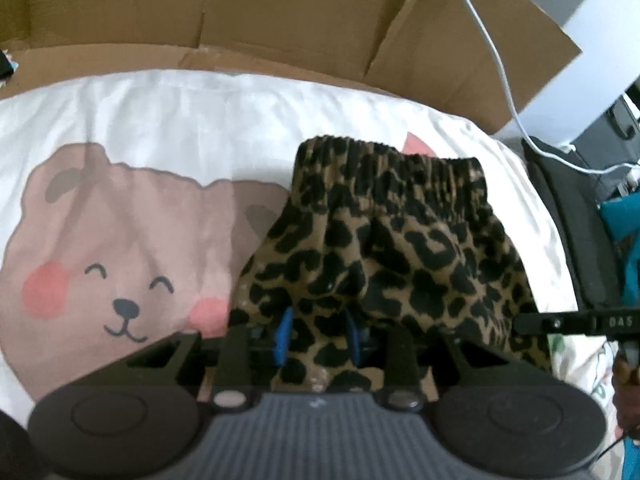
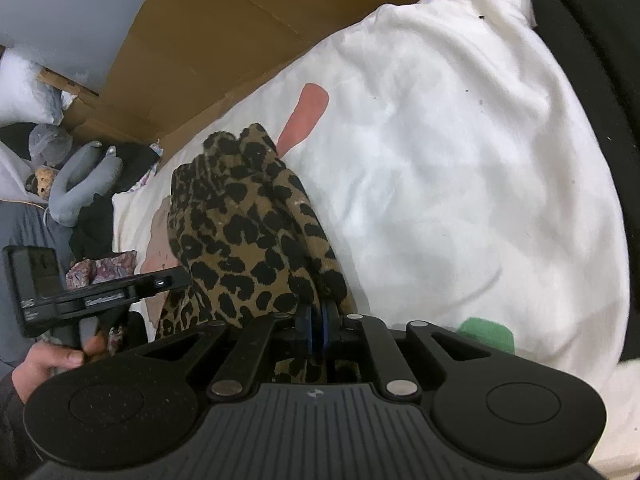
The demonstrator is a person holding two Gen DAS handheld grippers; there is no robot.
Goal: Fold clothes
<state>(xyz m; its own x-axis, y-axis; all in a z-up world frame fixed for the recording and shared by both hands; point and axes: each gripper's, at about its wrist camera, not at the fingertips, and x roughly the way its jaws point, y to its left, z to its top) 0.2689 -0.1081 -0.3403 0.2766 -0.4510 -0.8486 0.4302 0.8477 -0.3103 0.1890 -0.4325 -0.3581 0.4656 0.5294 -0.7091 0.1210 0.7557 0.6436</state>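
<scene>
1. The leopard-print shorts [image 1: 384,240] lie on a white bear-print sheet [image 1: 120,220], elastic waistband away from the left camera.
2. The left claw [image 1: 318,338] is spread, its blue pads [image 1: 285,334] either side of the shorts' near hem, fabric lying between them.
3. The right claw [image 2: 316,328] is clenched on a bunched edge of the shorts.
4. Flattened cardboard [image 1: 280,12] stands behind the sheet.
5. A hand [image 2: 52,360] holds the left tool's handle.
</scene>
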